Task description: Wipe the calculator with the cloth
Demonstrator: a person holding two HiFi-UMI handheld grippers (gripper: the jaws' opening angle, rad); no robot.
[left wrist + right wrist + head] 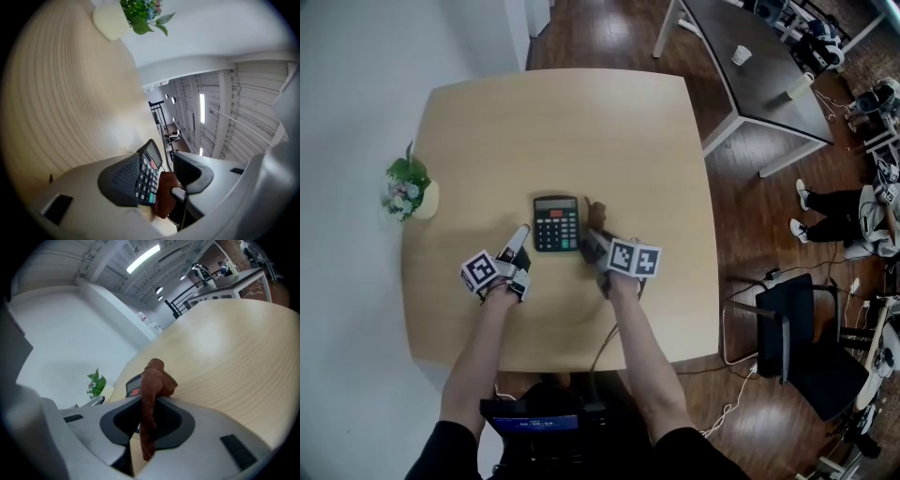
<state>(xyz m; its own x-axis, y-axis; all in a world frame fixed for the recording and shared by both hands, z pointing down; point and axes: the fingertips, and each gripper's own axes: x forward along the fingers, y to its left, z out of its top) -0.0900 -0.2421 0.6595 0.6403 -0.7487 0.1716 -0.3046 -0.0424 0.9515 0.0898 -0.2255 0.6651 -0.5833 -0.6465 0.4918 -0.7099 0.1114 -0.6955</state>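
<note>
Where the person's right arm reaches in, the right hand-held gripper has its jaws closed on a brown knitted cloth. It pinches the cloth near the middle, so one bunched end stands up past the jaw tips and the other end hangs down behind them. The cloth looks soft, light and floppy. A pinch through a gathered fold like this should hold it well, and the free bunch ahead of the jaws is the part to press and drag.

That bunch sits just beside the right edge of a black desk calculator with grey keys. The calculator lies flat on a pale wooden surface, on the half nearer the person. It seems light, rigid and smooth-cased, so it would probably slide under a wipe unless steadied. Its long side edges look like the safest places to brace it or take hold, clear of the keys and display.

The left hand-held gripper waits at the calculator's left edge with its jaws well apart, holding nothing. In its own view, the calculator shows in the gap between them, and no pad is clearly pressing on it.

Further left, near the edge of the surface, stands a small green plant in a cream pot.
</note>
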